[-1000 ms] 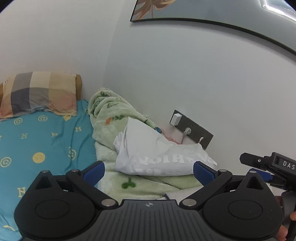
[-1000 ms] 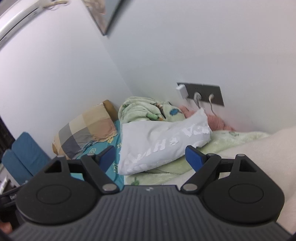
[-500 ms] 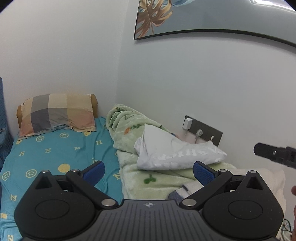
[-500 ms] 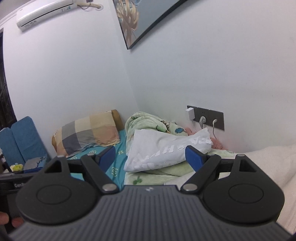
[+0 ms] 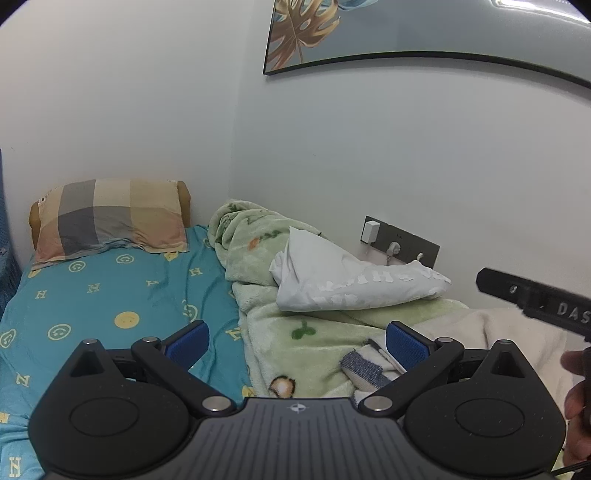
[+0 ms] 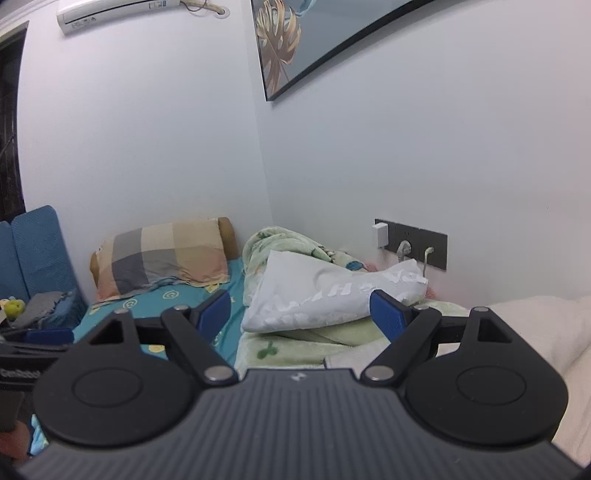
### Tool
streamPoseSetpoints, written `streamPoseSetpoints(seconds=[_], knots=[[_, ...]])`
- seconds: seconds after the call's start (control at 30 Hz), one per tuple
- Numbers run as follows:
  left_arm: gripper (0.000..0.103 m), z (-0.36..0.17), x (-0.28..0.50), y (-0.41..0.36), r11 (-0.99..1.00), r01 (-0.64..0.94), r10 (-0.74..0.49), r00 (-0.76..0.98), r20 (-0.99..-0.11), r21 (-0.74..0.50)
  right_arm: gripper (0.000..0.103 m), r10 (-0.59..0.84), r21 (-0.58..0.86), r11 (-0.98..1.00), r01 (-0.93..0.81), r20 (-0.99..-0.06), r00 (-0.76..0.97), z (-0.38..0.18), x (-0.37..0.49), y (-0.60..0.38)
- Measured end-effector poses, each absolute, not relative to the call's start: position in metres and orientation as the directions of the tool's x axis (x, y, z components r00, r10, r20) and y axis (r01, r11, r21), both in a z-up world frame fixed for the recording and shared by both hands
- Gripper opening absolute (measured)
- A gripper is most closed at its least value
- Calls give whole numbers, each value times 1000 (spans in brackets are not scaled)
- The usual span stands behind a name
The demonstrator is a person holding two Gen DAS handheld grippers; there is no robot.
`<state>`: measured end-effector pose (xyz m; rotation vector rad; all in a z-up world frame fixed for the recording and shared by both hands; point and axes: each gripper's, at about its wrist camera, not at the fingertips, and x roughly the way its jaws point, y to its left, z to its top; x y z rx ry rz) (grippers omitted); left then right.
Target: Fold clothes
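Observation:
A white garment with white lettering [image 5: 347, 280] lies bunched on a green fleece blanket [image 5: 280, 332] on the bed, by the wall; it also shows in the right wrist view [image 6: 325, 295]. My left gripper [image 5: 297, 341] is open and empty, held back from and above the blanket. My right gripper [image 6: 303, 314] is open and empty, also held back from the garment. A blue-and-white striped cloth [image 5: 364, 365] lies on the blanket near my left gripper's right finger. A cream fleece cloth [image 6: 535, 332] lies at the right.
A checked pillow [image 5: 107, 218] lies at the head of the teal sheet [image 5: 92, 302]. A wall socket with plugs [image 5: 400, 242] sits just behind the garment. Blue cushions [image 6: 29, 251] stand at the far left. A framed picture [image 5: 369, 33] hangs above.
Both grippers have pulled back and risen from the white garment, so more of the bed and wall shows. The garment lies where it was.

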<state>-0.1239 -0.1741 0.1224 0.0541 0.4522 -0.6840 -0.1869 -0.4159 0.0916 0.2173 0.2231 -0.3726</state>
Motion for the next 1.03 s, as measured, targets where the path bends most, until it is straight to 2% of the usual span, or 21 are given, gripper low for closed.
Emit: streamPoseSetpoints(seconds=[1.03], knots=[[103, 128, -125, -151, 808, 583, -563, 718, -409, -88, 84, -353, 139, 908, 395, -252, 901, 96, -182, -398]])
